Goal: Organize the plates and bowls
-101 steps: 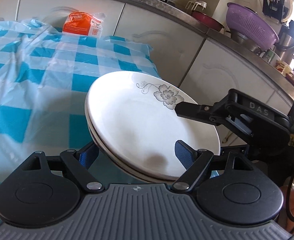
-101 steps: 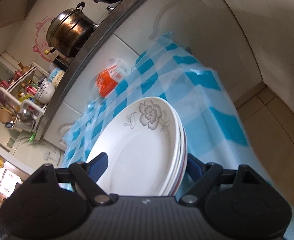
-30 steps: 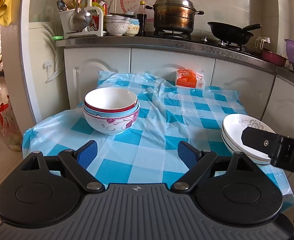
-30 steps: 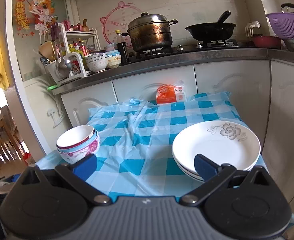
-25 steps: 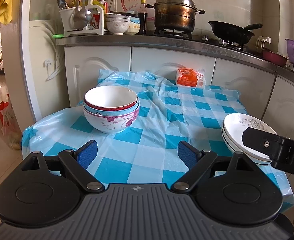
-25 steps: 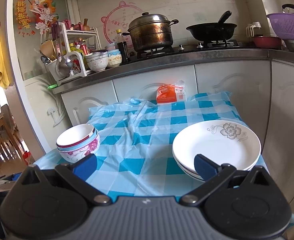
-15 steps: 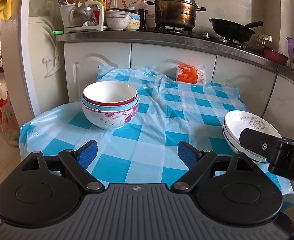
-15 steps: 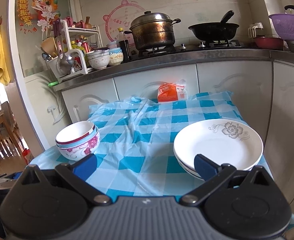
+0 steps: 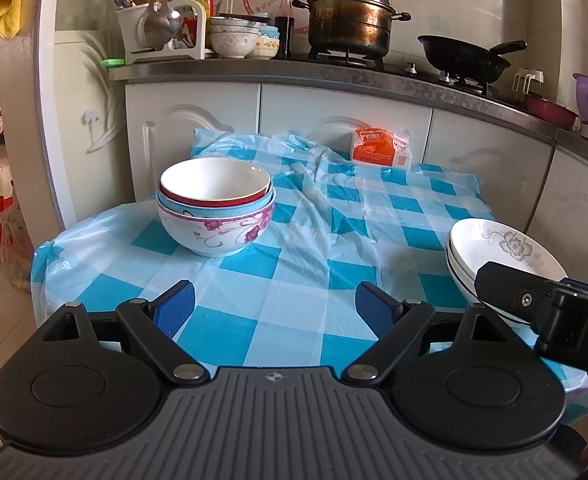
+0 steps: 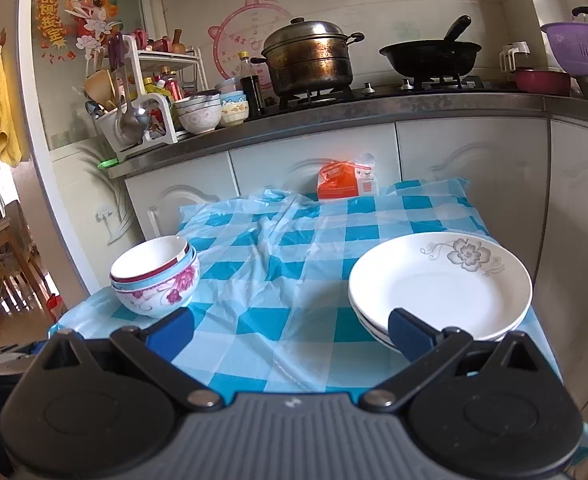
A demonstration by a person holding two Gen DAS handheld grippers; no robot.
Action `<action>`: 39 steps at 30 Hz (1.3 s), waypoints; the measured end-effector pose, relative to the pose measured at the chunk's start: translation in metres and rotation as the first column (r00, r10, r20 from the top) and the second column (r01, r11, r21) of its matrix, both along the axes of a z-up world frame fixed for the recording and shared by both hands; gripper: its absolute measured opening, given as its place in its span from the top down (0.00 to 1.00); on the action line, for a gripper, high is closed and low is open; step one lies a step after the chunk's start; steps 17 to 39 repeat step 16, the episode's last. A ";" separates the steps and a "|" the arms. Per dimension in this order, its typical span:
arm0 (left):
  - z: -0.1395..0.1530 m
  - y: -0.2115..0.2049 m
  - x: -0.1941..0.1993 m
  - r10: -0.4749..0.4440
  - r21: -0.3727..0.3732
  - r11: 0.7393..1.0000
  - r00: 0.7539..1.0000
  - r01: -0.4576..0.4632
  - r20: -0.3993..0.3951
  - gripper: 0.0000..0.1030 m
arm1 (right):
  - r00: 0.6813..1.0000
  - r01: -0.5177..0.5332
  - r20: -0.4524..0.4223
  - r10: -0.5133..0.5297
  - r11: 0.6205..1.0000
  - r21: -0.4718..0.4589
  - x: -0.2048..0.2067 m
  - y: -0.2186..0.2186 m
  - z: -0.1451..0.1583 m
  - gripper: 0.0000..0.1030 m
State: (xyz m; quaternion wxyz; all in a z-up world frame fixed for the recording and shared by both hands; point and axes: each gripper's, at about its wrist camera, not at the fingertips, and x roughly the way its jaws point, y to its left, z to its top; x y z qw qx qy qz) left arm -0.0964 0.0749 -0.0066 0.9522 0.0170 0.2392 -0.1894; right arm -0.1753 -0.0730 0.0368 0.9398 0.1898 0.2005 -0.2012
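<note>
A nested stack of bowls [image 9: 215, 207] [image 10: 155, 279] stands at the left of the blue-checked table [image 9: 314, 240] [image 10: 290, 276]; the bottom bowl carries purple flowers. A stack of white plates with a grey flower [image 9: 498, 256] [image 10: 440, 284] rests at the table's right edge. My left gripper [image 9: 275, 307] is open over the table's near edge, holding nothing. My right gripper [image 10: 290, 330] is also open and empty, its right fingertip in front of the plates' near rim. The right gripper's black body [image 9: 550, 312] covers part of the plates in the left wrist view.
An orange packet [image 9: 380, 148] [image 10: 348, 181] lies at the table's far edge against white cabinets. The counter behind holds a steel pot [image 9: 350, 20] [image 10: 308, 58], a black wok [image 9: 464, 58] [image 10: 430, 56], a utensil rack [image 9: 160, 26] and bowls [image 10: 198, 114]. A purple colander [image 10: 580, 48] sits far right.
Both grippers have pulled back from the plate stack, which now rests on the table. Over the last second both views shifted only slightly; bowls and plates stay put.
</note>
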 end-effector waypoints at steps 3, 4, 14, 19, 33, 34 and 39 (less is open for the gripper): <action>-0.002 -0.001 0.001 -0.001 0.001 1.000 1.000 0.001 -0.006 0.00 | 1.000 -0.005 0.003 0.005 1.000 0.005 0.000 -0.001 -0.001 0.01; -0.002 -0.001 0.002 -0.001 0.001 1.000 1.000 0.002 -0.009 0.00 | 1.000 -0.005 0.003 0.005 1.000 0.006 0.000 -0.001 -0.001 0.01; -0.010 0.002 0.015 -0.019 -0.026 0.999 0.999 0.018 -0.034 0.00 | 0.999 -0.026 -0.025 0.026 0.999 0.029 0.009 -0.003 -0.012 0.01; -0.009 0.007 0.019 0.014 -0.032 0.999 1.000 -0.014 -0.005 0.00 | 0.999 -0.028 -0.035 0.030 0.999 0.037 0.013 -0.004 -0.015 0.01; -0.009 0.007 0.019 0.014 -0.032 0.999 1.000 -0.014 -0.005 0.00 | 0.999 -0.028 -0.035 0.030 0.999 0.037 0.013 -0.004 -0.015 0.01; -0.009 0.007 0.019 0.014 -0.032 0.999 1.000 -0.014 -0.005 0.00 | 0.999 -0.028 -0.035 0.030 0.999 0.037 0.013 -0.004 -0.015 0.01; -0.009 0.007 0.019 0.014 -0.032 0.999 1.000 -0.014 -0.005 0.00 | 0.999 -0.028 -0.035 0.030 0.999 0.037 0.013 -0.004 -0.015 0.01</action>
